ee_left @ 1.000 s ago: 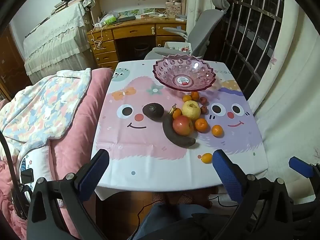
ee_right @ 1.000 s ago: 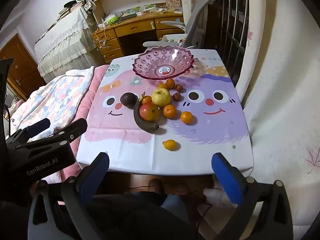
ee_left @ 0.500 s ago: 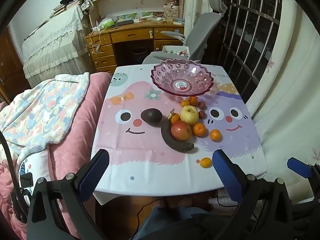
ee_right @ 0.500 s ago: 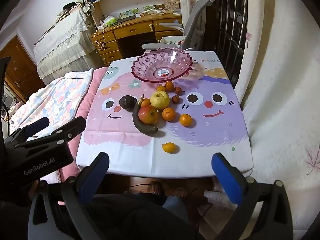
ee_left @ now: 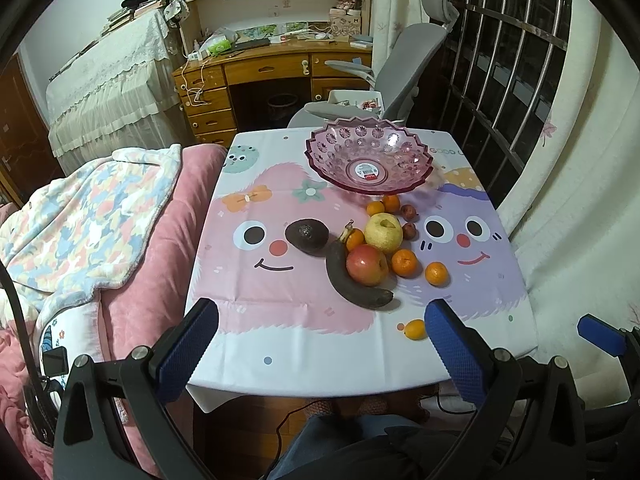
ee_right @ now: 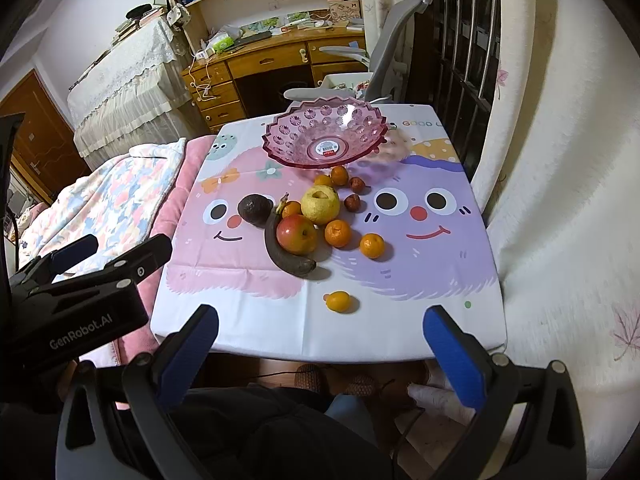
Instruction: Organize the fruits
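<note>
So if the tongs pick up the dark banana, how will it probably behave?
The banana has a nearly black peel, so it is probably overripe, soft and easy to squash. It is long and curved, so it may swing if gripped at one end. The red apple beside it could roll.

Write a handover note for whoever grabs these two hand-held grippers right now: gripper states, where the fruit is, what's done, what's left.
Left hand-held gripper: open, empty, held short of the table's near edge.
Right hand-held gripper: open, empty, also short of the near edge.
Pink bowl: at the far end of the table, nothing in it.
Fruit: all on the tablecloth. Clustered mid-table are the avocado, blackened banana, red apple and yellow apple, with small oranges and reddish fruits. One kumquat lies alone, nearest you.
Done: nothing yet. Left: every fruit.
</note>
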`<state>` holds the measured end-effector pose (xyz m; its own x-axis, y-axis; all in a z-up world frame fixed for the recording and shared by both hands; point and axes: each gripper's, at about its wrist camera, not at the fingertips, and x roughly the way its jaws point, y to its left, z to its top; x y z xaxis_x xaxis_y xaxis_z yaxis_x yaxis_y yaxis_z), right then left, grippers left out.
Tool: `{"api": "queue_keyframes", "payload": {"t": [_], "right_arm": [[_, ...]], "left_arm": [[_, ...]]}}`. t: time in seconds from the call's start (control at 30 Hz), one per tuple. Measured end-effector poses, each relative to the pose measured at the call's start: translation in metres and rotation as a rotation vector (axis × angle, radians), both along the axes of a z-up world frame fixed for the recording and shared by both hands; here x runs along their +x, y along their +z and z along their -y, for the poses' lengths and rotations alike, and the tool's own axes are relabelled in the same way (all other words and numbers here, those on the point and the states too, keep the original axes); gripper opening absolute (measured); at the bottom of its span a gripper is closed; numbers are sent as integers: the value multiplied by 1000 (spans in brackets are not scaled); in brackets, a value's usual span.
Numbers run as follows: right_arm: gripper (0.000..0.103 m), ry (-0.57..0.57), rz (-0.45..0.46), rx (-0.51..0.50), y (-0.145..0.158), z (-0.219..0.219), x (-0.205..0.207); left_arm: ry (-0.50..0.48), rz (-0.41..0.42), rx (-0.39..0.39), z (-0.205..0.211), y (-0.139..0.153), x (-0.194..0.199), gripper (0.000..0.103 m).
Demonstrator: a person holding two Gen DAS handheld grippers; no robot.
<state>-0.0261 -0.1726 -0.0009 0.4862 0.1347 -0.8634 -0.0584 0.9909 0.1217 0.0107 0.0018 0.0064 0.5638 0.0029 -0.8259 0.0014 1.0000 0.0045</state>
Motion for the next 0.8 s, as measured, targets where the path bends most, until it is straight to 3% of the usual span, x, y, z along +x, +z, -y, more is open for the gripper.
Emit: {"api": "queue_keyframes", "payload": {"t": [0.8], "right_arm": [[103, -11, 16, -45, -5, -21, 34]], "left_arm": [[-36, -50, -26, -20, -19, 28, 102]]}}
